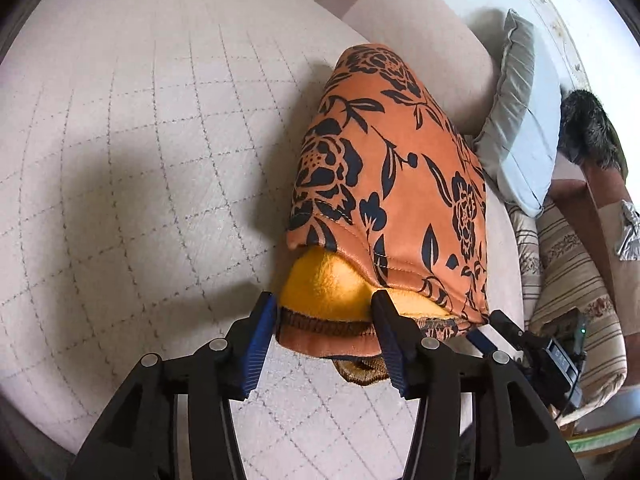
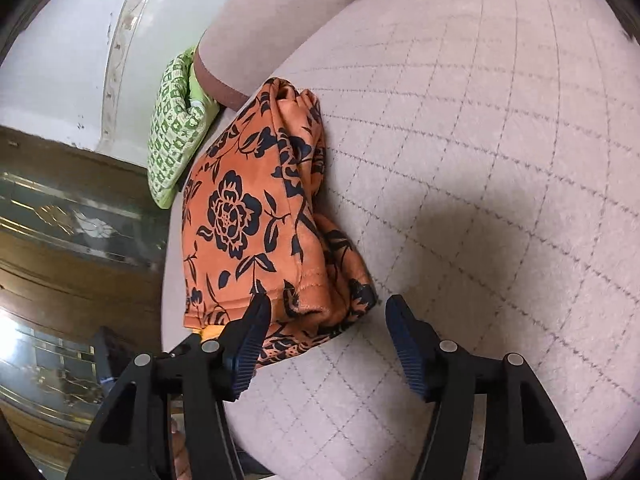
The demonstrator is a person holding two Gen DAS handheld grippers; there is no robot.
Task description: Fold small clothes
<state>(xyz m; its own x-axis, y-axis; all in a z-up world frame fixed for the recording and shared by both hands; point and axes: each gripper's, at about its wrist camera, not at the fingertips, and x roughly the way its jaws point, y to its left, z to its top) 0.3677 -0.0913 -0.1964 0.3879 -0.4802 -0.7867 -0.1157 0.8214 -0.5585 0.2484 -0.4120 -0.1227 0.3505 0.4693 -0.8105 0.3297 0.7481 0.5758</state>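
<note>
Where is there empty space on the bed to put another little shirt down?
The big free patch is the pale quilted bed cover, right of the folded orange flowered garment in the right wrist view. The garment's other side is crowded: the green patterned cushion in that view, and the grey pillow and striped fabric in the left wrist view.

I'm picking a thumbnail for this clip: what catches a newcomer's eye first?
The folded orange garment with bold dark flowers, lying on the pale quilted cushion, its yellow fleece lining showing at the near end. Next, the blue-padded left gripper open around that end.
</note>
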